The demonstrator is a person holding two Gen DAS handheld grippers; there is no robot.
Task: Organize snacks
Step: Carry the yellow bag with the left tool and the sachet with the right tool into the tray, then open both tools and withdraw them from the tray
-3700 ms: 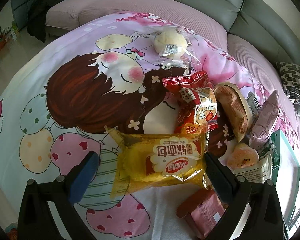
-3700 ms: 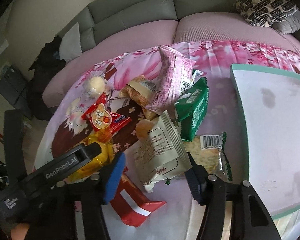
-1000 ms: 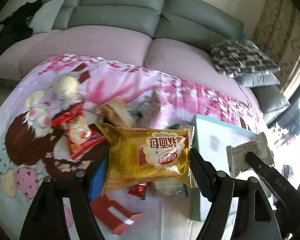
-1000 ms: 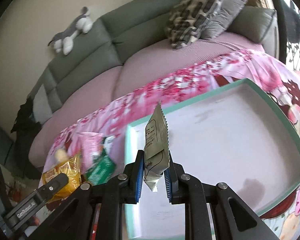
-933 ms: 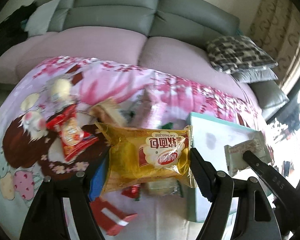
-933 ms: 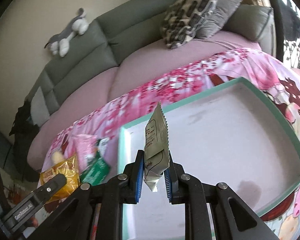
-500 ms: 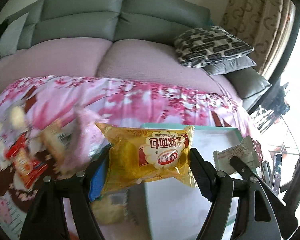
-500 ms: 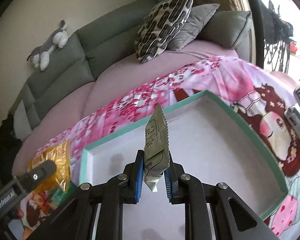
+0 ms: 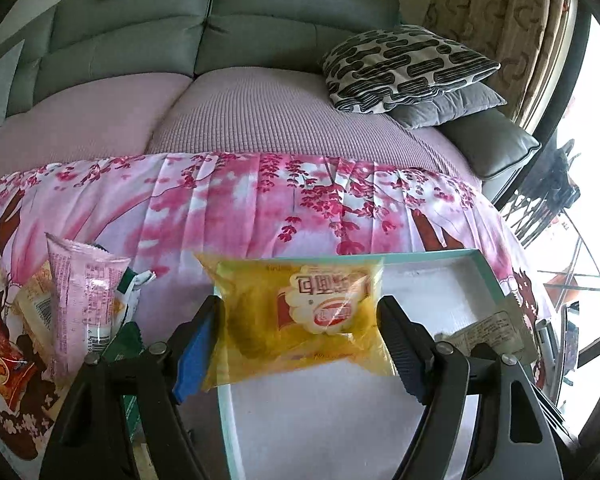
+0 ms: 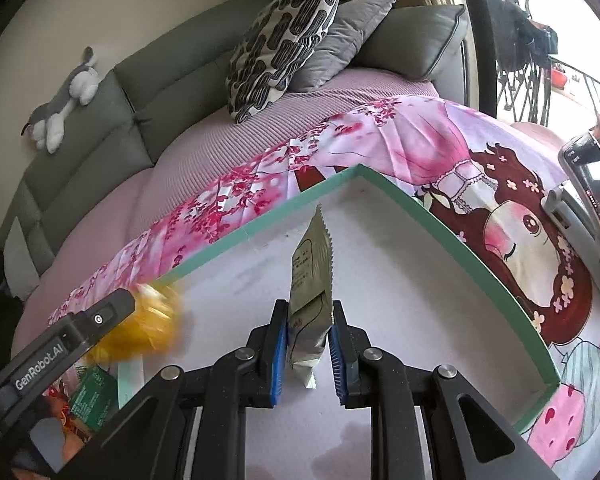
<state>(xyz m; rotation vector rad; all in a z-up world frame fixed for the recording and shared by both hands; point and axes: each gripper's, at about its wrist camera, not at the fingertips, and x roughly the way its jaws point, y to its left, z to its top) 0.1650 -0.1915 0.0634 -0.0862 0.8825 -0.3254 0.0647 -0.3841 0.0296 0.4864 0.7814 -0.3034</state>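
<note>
A bright living room with a grey sofa behind a cartoon-print cloth

The grey sofa (image 9: pixel 204 36) carries mauve seat covers (image 9: pixel 260 116), a black-and-white patterned cushion (image 9: pixel 404 66) on a plain grey one (image 9: pixel 448 106), and a plush toy (image 10: pixel 60 104) on its backrest. Patterned curtains (image 9: pixel 496 24) frame a glaring window; a pink blossom-print cloth (image 9: pixel 260 200) lies in front.

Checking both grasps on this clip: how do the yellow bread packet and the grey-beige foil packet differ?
The yellow bread packet lies broadside, spanning the left gripper, whose jaws are opening; the grey-beige foil packet stands edge-up, pinched in the right gripper. The yellow one is glossy and clear; the foil one matte. Both hang over the teal-rimmed white tray.
</note>
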